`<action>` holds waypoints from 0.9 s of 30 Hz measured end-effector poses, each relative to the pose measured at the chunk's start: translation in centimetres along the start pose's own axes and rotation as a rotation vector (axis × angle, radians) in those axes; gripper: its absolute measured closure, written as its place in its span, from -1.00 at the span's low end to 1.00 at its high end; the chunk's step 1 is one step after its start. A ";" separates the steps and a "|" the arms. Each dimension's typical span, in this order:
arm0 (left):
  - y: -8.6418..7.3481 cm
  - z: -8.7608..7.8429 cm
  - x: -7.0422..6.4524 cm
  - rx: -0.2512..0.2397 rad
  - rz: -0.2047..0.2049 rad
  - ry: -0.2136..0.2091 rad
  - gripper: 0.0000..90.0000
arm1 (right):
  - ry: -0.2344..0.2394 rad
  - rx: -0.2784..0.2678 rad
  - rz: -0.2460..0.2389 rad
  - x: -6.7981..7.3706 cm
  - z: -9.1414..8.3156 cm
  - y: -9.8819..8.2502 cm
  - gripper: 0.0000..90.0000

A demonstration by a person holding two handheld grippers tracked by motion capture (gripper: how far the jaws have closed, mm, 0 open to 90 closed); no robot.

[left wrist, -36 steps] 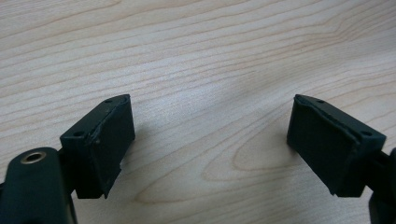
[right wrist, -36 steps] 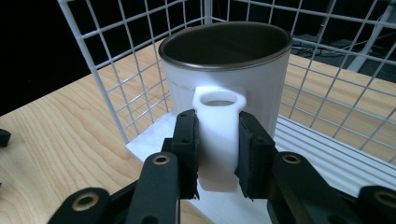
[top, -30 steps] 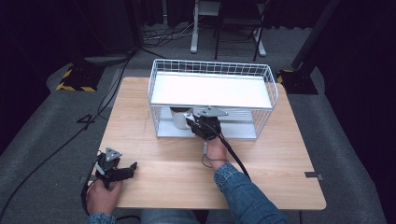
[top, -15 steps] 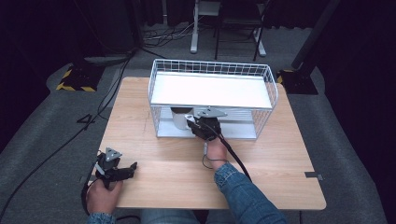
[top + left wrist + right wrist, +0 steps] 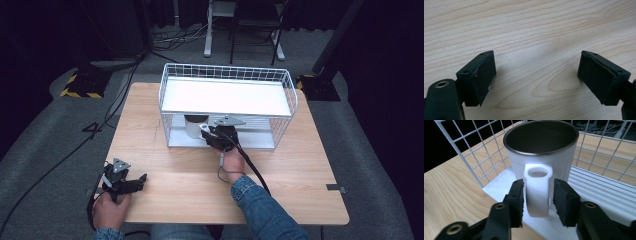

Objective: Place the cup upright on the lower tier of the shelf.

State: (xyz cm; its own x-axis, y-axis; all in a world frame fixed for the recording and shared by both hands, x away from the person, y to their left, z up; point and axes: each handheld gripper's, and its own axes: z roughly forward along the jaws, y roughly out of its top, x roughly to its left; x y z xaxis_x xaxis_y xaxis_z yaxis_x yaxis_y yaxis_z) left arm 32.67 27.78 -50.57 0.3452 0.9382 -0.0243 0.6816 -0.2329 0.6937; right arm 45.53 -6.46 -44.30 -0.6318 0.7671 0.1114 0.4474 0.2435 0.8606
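A white mug [image 5: 541, 152] with a dark inside stands upright on the lower shelf of a white wire rack [image 5: 481, 157], handle toward me. My right gripper [image 5: 538, 184] has its jaws pressed on either side of the handle, shut on it. In the high view the mug [image 5: 194, 126] sits under the rack's top shelf [image 5: 225, 95], with the right gripper [image 5: 210, 134] reaching in from the front. My left gripper [image 5: 137, 181] rests low at the table's near left; its jaws [image 5: 536, 60] stand wide open over bare wood.
The wooden table [image 5: 175, 170] has free room in front of the rack and at both sides. A cable trails from each gripper. Dark floor, cables and chair legs lie beyond the far edge.
The right hand and gripper have shifted very slightly at the rack's front. The left gripper has stayed where it was.
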 end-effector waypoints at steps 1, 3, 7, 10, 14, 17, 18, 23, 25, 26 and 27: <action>0.0 0.0 0.0 -0.001 -0.003 0.000 -0.66 | 0.002 -0.003 0.003 -0.1 -0.1 0.0 0.28; 0.0 0.0 0.0 0.000 0.000 0.000 -0.66 | 0.006 -0.009 0.007 -0.1 -0.2 0.1 0.24; 0.0 0.0 0.0 -0.001 -0.003 0.000 -0.66 | 0.017 -0.008 0.000 0.1 -0.8 0.3 0.18; 0.0 0.0 0.0 0.000 0.000 0.000 -0.66 | 0.021 -0.008 -0.013 0.3 -1.3 0.4 0.14; 0.0 0.0 0.0 -0.001 -0.001 0.000 -0.66 | 0.039 -0.015 -0.011 0.3 -2.5 0.6 0.08; 0.0 0.0 0.0 -0.001 0.000 0.001 -0.66 | 0.056 -0.014 -0.011 0.2 -3.4 0.6 0.06; 0.0 0.0 0.0 -0.002 -0.003 0.001 -0.66 | 0.058 -0.015 -0.013 0.2 -3.7 0.6 0.05; 0.0 0.0 0.0 -0.001 -0.002 0.000 -0.66 | 0.070 -0.022 -0.007 -0.3 -5.6 0.4 0.03; 0.0 0.0 0.0 -0.001 -0.002 0.000 -0.66 | 0.076 -0.026 -0.005 -0.5 -6.3 0.3 0.02; 0.0 0.0 0.0 -0.001 -0.002 0.000 -0.66 | 0.076 -0.026 -0.005 -0.5 -6.3 0.3 0.02; 0.0 0.0 0.0 0.000 -0.001 0.000 -0.66 | 0.084 -0.026 -0.005 -0.7 -7.0 0.3 0.01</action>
State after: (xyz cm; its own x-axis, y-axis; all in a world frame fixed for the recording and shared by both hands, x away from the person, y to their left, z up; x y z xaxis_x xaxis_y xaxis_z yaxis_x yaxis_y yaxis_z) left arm 32.66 27.76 -50.57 0.3444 0.9385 -0.0254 0.6818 -0.2314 0.6940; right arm 41.65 -11.10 -40.63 -0.6850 0.7134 0.1476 0.4283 0.2304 0.8738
